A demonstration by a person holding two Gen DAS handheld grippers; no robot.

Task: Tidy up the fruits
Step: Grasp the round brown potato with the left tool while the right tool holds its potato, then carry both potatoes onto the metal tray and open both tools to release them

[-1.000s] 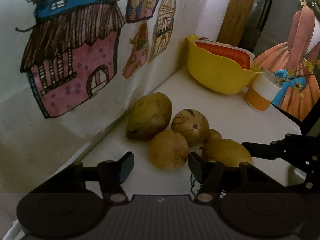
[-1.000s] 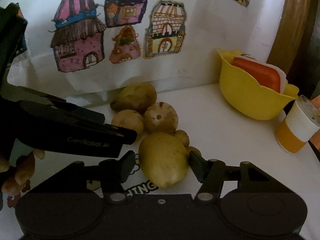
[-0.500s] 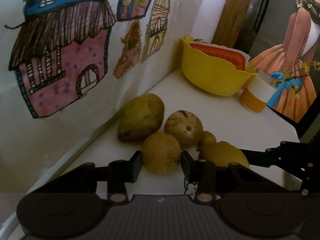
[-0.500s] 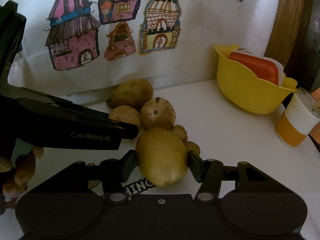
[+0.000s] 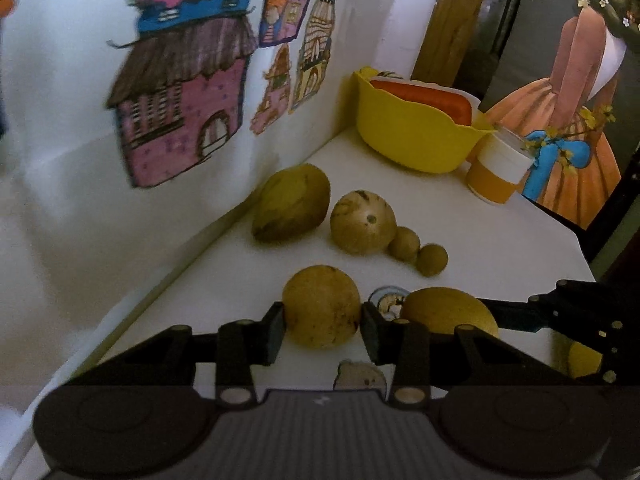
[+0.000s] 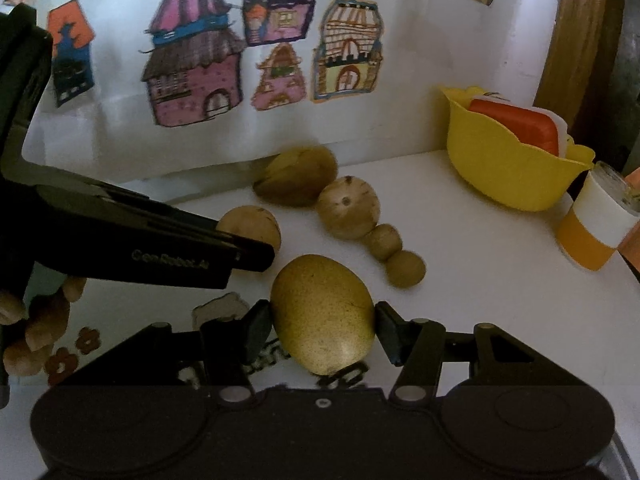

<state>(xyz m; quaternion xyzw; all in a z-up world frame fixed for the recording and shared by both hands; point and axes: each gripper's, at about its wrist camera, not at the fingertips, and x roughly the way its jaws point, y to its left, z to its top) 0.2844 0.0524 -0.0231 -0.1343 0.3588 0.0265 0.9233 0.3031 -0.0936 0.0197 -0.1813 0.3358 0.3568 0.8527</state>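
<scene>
My left gripper (image 5: 322, 322) is shut on a round brown fruit (image 5: 321, 312), held just above the white table (image 5: 500, 248). My right gripper (image 6: 322, 326) is shut on a larger yellow-green oval fruit (image 6: 323, 314). That same oval fruit (image 5: 448, 312) shows to the right in the left wrist view. The left gripper's finger (image 6: 160, 248) crosses the right wrist view, with the round fruit (image 6: 250, 226) at its tip. Still on the table near the wall lie a big oval fruit (image 5: 292, 204), a round fruit with a stem dimple (image 5: 362, 228) and two small round ones (image 5: 404, 245) (image 5: 432, 260).
A yellow bowl (image 5: 412, 140) holding an orange-red item stands at the back by the wall. An orange and white cup (image 5: 498, 172) is beside it. Paper with house drawings (image 6: 192, 80) covers the wall. A person's fingers (image 6: 36, 320) grip the left tool.
Both grippers have shut on their fruits and drawn them back from the cluster. The round fruit and the oval fruit now sit apart from the others, which stayed in place.
</scene>
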